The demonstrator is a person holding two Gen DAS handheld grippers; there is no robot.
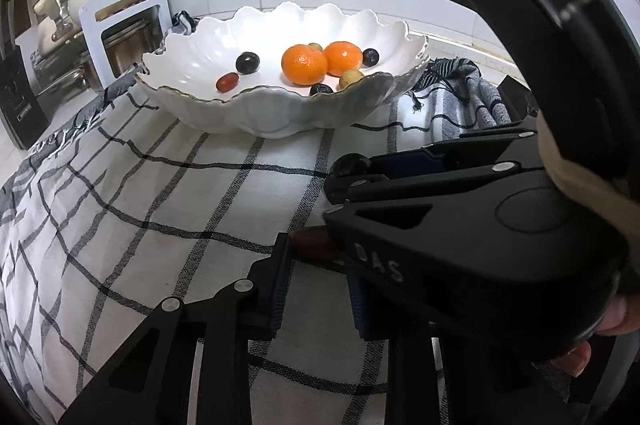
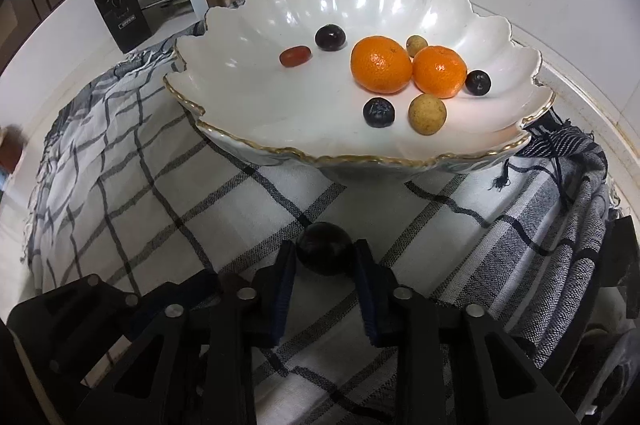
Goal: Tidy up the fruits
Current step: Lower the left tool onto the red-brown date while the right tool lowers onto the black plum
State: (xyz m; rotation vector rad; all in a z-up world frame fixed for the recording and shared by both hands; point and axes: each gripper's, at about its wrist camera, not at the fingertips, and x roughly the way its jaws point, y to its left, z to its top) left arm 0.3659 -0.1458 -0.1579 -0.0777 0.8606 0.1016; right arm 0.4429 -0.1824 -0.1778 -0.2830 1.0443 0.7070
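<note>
A checked cloth (image 2: 168,209) carries the scalloped white bowl (image 2: 256,129) holding two mandarins (image 2: 381,64) and small fruits; the right gripper (image 2: 325,257) clamps a dark grape (image 2: 325,249) just before it; the left gripper (image 1: 316,277) gapes around a reddish fruit (image 1: 312,240)

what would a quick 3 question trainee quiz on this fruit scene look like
1. True or false: the right gripper is shut on a dark round fruit.
2. How many oranges lie in the white scalloped bowl? A) one B) two C) three
3. Fill in: the bowl stands on a checked ____.

Key: 1 true. 2 B: one orange touches the other orange. 3 cloth.
</note>
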